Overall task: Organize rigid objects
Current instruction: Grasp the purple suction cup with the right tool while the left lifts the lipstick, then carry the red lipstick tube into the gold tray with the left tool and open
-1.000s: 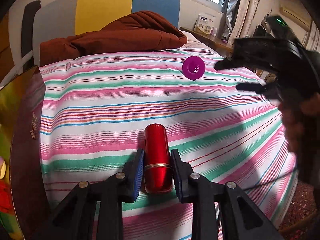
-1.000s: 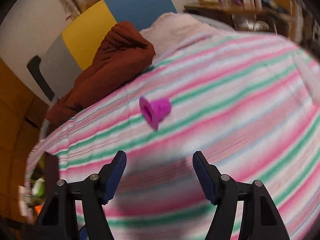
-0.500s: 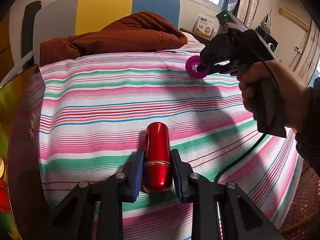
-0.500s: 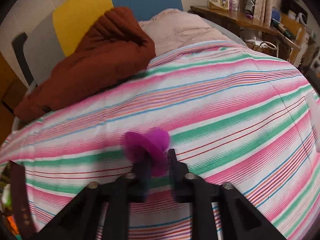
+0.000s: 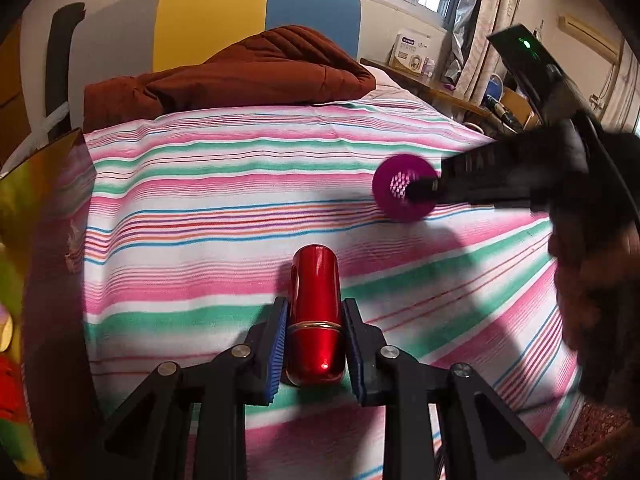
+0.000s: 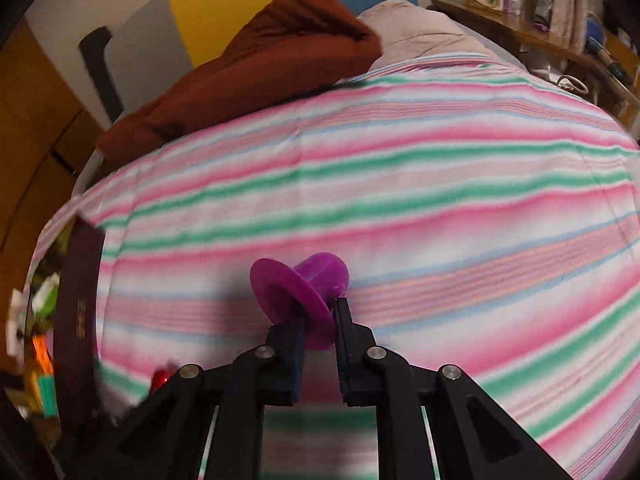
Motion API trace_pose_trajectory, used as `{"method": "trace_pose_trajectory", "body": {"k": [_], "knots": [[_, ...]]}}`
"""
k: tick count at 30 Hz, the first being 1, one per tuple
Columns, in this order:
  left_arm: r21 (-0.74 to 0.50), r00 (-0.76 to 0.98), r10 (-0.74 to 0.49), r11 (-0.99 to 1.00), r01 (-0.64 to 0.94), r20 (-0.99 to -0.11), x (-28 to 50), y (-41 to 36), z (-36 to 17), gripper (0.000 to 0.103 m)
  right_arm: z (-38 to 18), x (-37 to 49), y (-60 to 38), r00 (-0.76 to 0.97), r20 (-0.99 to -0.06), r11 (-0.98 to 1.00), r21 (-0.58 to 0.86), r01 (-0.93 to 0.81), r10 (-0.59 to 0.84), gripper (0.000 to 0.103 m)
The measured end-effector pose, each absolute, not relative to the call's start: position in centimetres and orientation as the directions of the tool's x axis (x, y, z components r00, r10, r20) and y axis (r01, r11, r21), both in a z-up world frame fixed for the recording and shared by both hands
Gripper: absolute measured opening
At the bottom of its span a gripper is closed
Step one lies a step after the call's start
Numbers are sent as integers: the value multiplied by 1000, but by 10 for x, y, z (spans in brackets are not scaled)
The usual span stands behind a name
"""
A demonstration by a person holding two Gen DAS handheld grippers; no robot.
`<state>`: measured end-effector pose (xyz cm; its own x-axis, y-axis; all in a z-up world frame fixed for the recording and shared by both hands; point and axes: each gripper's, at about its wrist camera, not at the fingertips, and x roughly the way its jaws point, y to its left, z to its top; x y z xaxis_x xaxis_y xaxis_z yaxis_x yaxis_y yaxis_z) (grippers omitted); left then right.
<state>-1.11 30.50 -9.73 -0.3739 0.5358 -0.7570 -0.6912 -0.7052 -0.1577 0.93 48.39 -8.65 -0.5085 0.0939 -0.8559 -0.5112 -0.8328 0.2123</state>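
Right tongs (image 6: 320, 316) clenched on purple flanged cap (image 6: 298, 298), pinching thin flange above striped bedsheet (image 6: 440, 208). Left tongs (image 5: 315, 338) grasping red metal cylinder (image 5: 316, 316) on bed. Carry cap level, slowly; edge pinch likely pivots.

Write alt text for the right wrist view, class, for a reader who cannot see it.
The right gripper is shut on the flared rim of a small purple plastic piece, above a bed covered by a pink, green and white striped sheet. A rumpled brown blanket lies at the far end.
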Motion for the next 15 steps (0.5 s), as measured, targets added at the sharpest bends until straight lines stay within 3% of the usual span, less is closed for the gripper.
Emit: {"method": "trace_pose_trajectory", "body": {"k": [3,15], "knots": [[-125,-388,523,-701,-702,-759,1,300,-96,26,-86,5,474,-510,-851,-868,153,-473,128,14],[-113,-395,495,-721,-684,-774,22,276,-83,26,-90,1,478,-518,-842,-855,151,-496,152,14]]}}
